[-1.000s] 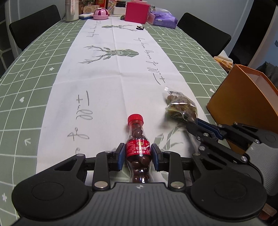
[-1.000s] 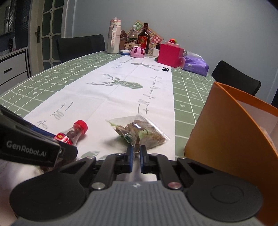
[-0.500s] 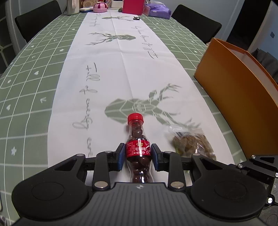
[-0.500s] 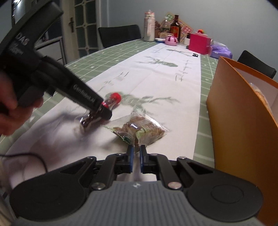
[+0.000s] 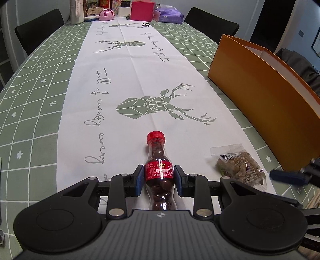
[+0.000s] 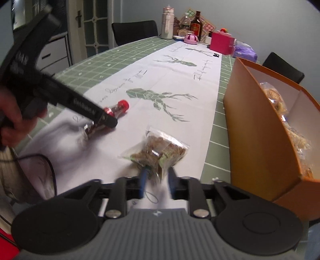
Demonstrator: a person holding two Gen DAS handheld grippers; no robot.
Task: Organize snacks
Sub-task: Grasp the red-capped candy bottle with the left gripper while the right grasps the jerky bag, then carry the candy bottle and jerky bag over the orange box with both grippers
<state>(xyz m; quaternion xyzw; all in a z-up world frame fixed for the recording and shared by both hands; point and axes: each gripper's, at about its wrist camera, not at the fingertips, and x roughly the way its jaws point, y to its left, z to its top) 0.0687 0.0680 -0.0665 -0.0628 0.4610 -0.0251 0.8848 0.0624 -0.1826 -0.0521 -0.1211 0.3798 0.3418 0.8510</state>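
A small clear bottle (image 5: 158, 160) with a red cap and label, filled with dark chocolate balls, points away from me over the white runner. My left gripper (image 5: 159, 176) is shut on its labelled waist. In the right wrist view the same bottle (image 6: 118, 107) shows, blurred, in the left gripper (image 6: 104, 120), which a hand holds. A clear bag of brown snacks (image 6: 156, 154) lies on the runner. My right gripper (image 6: 157, 178) has its jaws opening, with the bag's near corner between the blue fingers and neither pad pressing it. The left wrist view shows the bag (image 5: 240, 168) right of the bottle.
An orange box (image 6: 260, 130) stands open at the right table edge with wrapped snacks (image 6: 280, 104) inside; it also appears as the orange box (image 5: 270, 100) in the left view. Bottles, a pink box (image 5: 142, 10) and a purple pack crowd the far end. Black chairs ring the table.
Both grippers have drawn back toward the near end of the table, the bottle with the left one. The right jaws, shut at the bag's edge before, have parted.
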